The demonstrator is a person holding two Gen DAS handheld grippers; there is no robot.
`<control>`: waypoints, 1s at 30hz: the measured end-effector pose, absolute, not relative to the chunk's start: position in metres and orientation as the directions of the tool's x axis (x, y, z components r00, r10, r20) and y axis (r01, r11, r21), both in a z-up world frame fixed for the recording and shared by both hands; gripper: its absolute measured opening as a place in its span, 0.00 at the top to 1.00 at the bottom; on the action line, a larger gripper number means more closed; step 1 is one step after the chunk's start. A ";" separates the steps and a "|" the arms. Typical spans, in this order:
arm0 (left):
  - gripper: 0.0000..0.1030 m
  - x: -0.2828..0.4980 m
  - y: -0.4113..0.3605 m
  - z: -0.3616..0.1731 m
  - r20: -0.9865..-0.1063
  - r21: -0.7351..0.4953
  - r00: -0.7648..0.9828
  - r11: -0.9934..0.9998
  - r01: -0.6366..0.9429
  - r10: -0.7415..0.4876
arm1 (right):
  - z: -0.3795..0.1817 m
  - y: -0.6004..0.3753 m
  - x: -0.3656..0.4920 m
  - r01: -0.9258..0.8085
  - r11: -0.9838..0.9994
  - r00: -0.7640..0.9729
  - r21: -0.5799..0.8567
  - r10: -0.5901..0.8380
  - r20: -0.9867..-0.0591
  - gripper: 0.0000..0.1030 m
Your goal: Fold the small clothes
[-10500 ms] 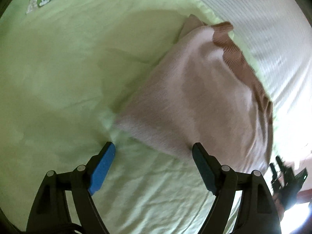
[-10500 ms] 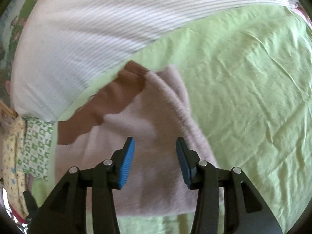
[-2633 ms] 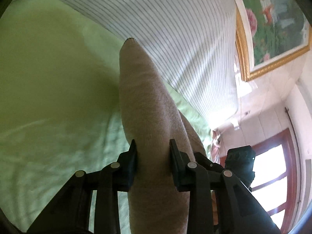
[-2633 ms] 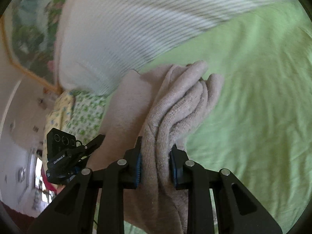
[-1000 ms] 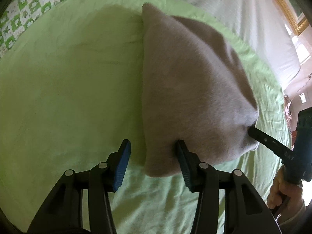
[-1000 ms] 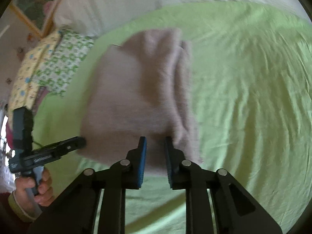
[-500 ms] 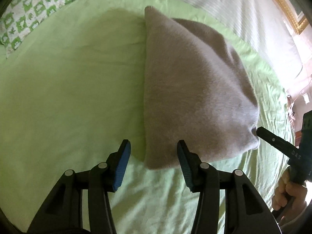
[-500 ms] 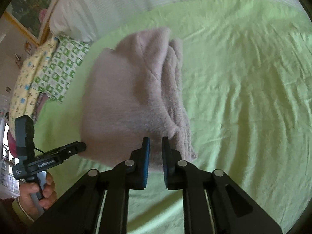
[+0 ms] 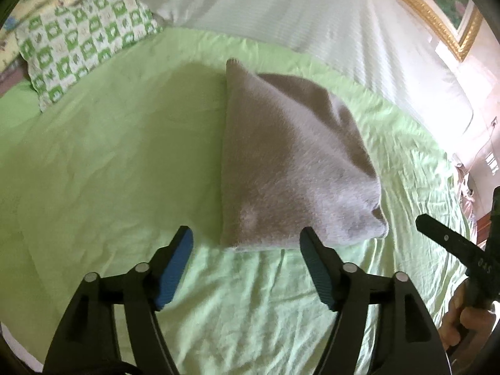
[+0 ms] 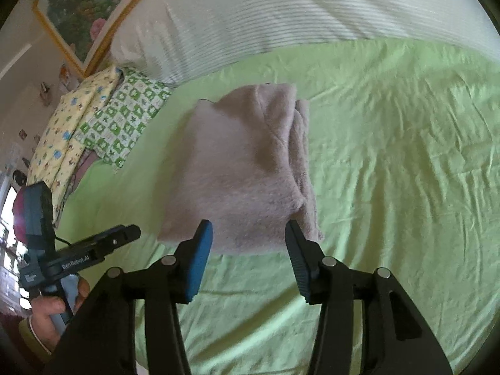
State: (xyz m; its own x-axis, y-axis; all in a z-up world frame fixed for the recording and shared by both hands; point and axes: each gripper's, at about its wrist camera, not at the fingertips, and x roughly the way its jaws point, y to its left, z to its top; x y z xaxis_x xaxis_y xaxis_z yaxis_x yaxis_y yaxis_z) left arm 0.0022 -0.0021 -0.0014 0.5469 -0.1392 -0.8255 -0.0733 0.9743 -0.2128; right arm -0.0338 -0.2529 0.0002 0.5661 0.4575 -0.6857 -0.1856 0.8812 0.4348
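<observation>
A pinkish fuzzy garment (image 9: 290,162) lies folded into a compact stack on the green bedsheet (image 9: 109,156). My left gripper (image 9: 247,265) is open and empty, just short of the garment's near edge. In the right wrist view the same garment (image 10: 247,168) shows stacked layers along its right side. My right gripper (image 10: 248,256) is open and empty, its fingertips just in front of the garment's near edge. Each gripper shows at the edge of the other's view.
A white striped blanket (image 9: 312,15) lies behind the garment. A green checked pillow (image 9: 84,37) and a yellow patterned cloth (image 10: 68,125) lie at the left. A gold-framed picture (image 10: 81,9) hangs on the wall. Green sheet surrounds the garment.
Both grippers have let go of the garment, opened wider and drawn back from it. The garment now lies folded on the sheet.
</observation>
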 end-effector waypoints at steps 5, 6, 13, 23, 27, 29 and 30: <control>0.23 -0.016 -0.007 0.002 -0.819 -0.179 0.564 0.980 -0.083 -0.101 | 0.007 -0.252 -0.052 -0.202 0.879 0.577 0.432 0.463 -0.673 0.42; 0.22 -0.020 -0.007 0.003 -0.820 -0.175 0.564 0.981 -0.087 -0.096 | 0.008 -0.252 -0.055 -0.205 0.876 0.577 0.436 0.468 -0.670 0.41; 0.22 -0.043 -0.019 0.008 -0.816 -0.051 0.578 0.997 -0.060 -0.007 | 0.016 -0.251 -0.079 -0.234 0.872 0.600 0.430 0.478 -0.642 0.31; 0.20 -0.070 -0.027 0.028 -0.798 -0.036 0.602 0.996 -0.076 0.017 | 0.019 -0.247 -0.100 -0.277 0.867 0.600 0.415 0.493 -0.630 0.25; 0.20 -0.078 -0.027 0.035 -0.783 -0.028 0.621 0.996 -0.082 0.029 | 0.023 -0.244 -0.107 -0.296 0.863 0.605 0.410 0.501 -0.619 0.23; 0.19 -0.080 -0.027 0.036 -0.778 -0.030 0.627 0.996 -0.086 0.031 | 0.024 -0.241 -0.110 -0.306 0.867 0.606 0.394 0.496 -0.622 0.21; 0.19 -0.079 -0.028 0.036 -0.777 -0.030 0.629 0.996 -0.088 0.032 | 0.024 -0.239 -0.111 -0.313 0.867 0.604 0.388 0.497 -0.623 0.21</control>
